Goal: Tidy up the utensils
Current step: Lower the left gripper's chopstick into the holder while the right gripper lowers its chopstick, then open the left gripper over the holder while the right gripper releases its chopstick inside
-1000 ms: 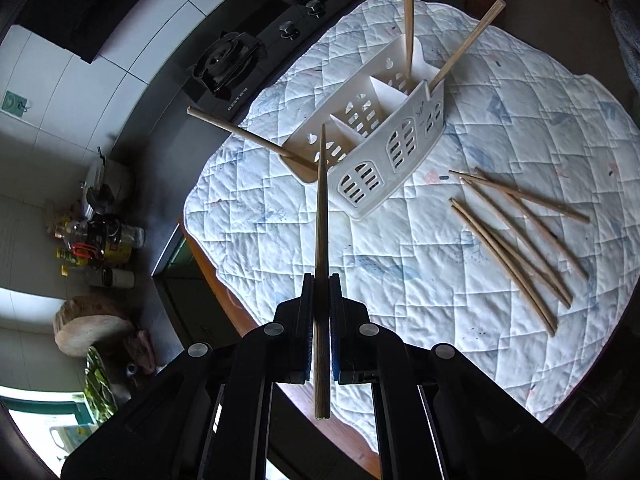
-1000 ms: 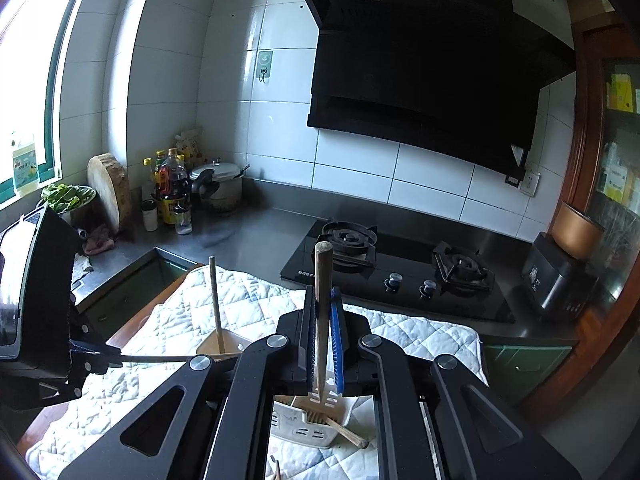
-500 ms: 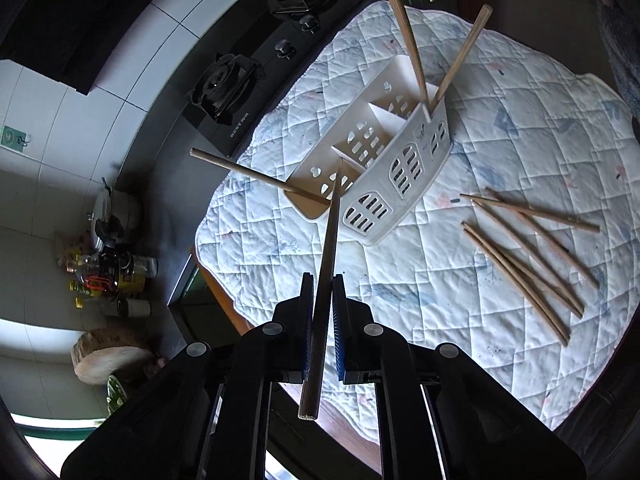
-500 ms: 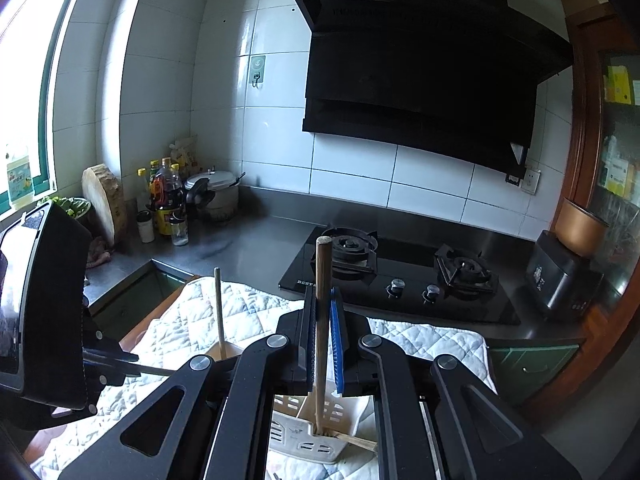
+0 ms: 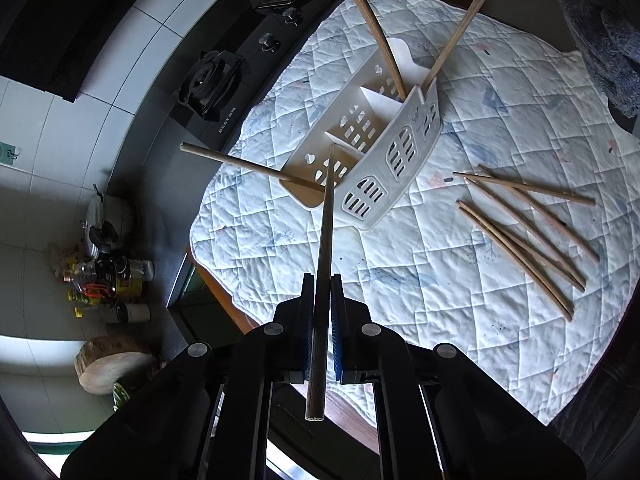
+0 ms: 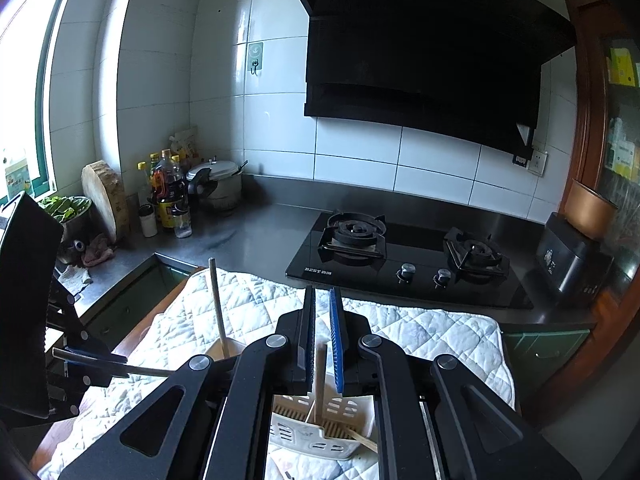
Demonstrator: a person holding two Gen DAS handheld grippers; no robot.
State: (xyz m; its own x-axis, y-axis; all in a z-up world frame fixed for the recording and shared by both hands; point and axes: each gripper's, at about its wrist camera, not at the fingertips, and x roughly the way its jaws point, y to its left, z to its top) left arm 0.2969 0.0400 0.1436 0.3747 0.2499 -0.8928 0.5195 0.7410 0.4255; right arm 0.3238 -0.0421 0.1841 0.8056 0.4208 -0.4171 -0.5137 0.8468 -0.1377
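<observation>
- The black gas hob [image 6: 400, 256] fills the counter behind my work area.
- A quilted mat [image 5: 460, 280] covers the table in front of it, and everything for this job sits on it.
- The white caddy [image 5: 384, 160] stands upright near the middle of the mat, lying diagonally across my left view, with its dividers showing.
- My left gripper [image 5: 322, 278] points steeply down, with its pads pressed onto a long chopstick [image 5: 326, 232]. The stick's tip reaches over the rim into the caddy's near compartment.
- My right gripper [image 6: 322, 292] points almost level over the caddy's far end. Its pads are nearly together, pinching a standing chopstick [image 6: 320, 376] low in the jaws. That stick's lower end is down inside the far compartment.
- A slanting chopstick [image 5: 456, 36] shares that far compartment, tipped away to the right.
- A leaning chopstick [image 5: 240, 162] rests in the rounded cup at the caddy's near end, angled out over the mat's edge.
- The loose chopsticks [image 5: 528, 240] lie flat in a fanned bunch on the mat, well apart from the caddy.
</observation>
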